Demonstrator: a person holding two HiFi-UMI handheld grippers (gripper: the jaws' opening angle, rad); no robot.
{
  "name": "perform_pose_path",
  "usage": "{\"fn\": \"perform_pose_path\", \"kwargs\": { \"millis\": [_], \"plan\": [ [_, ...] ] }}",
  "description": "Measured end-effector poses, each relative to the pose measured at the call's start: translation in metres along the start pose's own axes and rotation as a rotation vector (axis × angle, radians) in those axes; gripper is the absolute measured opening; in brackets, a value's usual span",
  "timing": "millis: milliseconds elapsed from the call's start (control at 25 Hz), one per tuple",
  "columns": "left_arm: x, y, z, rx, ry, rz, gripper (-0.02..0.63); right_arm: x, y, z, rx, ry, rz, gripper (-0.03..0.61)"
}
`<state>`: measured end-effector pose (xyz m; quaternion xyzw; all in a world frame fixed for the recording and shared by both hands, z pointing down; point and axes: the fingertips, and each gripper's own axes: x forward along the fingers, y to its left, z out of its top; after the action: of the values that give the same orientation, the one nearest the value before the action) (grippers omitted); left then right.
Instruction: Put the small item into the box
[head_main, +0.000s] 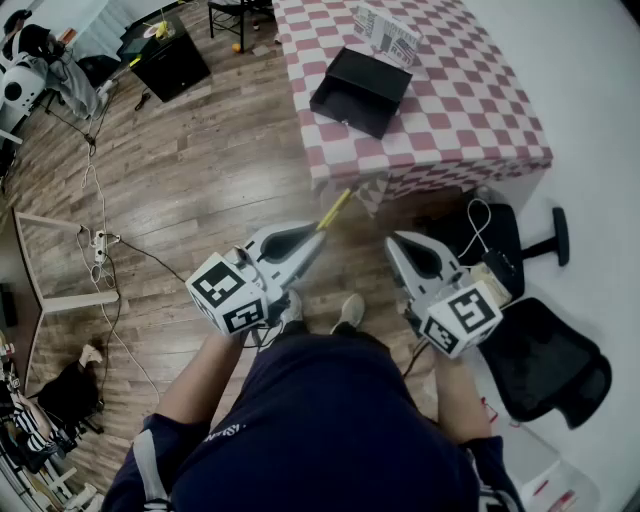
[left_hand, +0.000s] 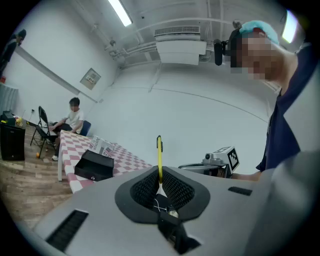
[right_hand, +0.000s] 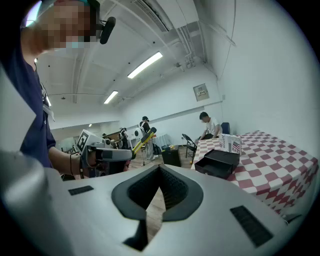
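A yellow pen (head_main: 335, 208) with a black cap sticks out of my left gripper (head_main: 316, 238), which is shut on it. In the left gripper view the pen (left_hand: 159, 157) stands upright between the closed jaws of the left gripper (left_hand: 159, 172). The open black box (head_main: 362, 90) lies on the red-checked table (head_main: 470, 120), well ahead of both grippers; it also shows as the black box (left_hand: 93, 165) and the black box (right_hand: 220, 162). My right gripper (head_main: 397, 241) is held beside the left, over the wooden floor. The right gripper (right_hand: 160, 169) has its tips together with nothing between them.
A small striped carton (head_main: 388, 32) stands behind the box. A black office chair (head_main: 545, 350) is at the right, near my right arm. Cables and a power strip (head_main: 100, 245) lie on the floor at left, with a black cabinet (head_main: 170, 62) beyond. A person (left_hand: 72, 117) sits behind the table.
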<state>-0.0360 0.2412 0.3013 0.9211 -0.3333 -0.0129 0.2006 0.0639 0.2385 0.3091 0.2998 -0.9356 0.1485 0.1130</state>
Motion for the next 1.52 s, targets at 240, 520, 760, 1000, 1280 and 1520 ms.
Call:
{"fn": "perform_pose_path", "kwargs": {
  "millis": [240,520,760,1000,1280,1520],
  "plan": [
    [0.015,-0.011,-0.007,-0.018,0.014,0.014,0.046,-0.012,-0.014,-0.006,0.018,-0.001,0.003,0.015],
    [0.031,-0.028,-0.015,-0.01,0.014,0.04,0.046,-0.031,-0.028,-0.019,0.039,-0.004,0.022,0.015],
    [0.048,-0.051,-0.02,0.004,0.0,0.068,0.046,-0.057,-0.045,-0.023,0.027,-0.016,0.048,0.015],
    [0.059,-0.058,-0.017,0.021,-0.004,0.094,0.046,-0.068,-0.057,-0.023,0.029,-0.024,0.071,0.015],
    [0.071,-0.043,-0.015,0.018,-0.006,0.109,0.046,-0.059,-0.07,-0.022,0.029,-0.011,0.085,0.015],
    [0.086,-0.015,-0.006,0.01,-0.017,0.106,0.046,-0.04,-0.092,-0.014,0.024,-0.001,0.075,0.015]
  ]
}}
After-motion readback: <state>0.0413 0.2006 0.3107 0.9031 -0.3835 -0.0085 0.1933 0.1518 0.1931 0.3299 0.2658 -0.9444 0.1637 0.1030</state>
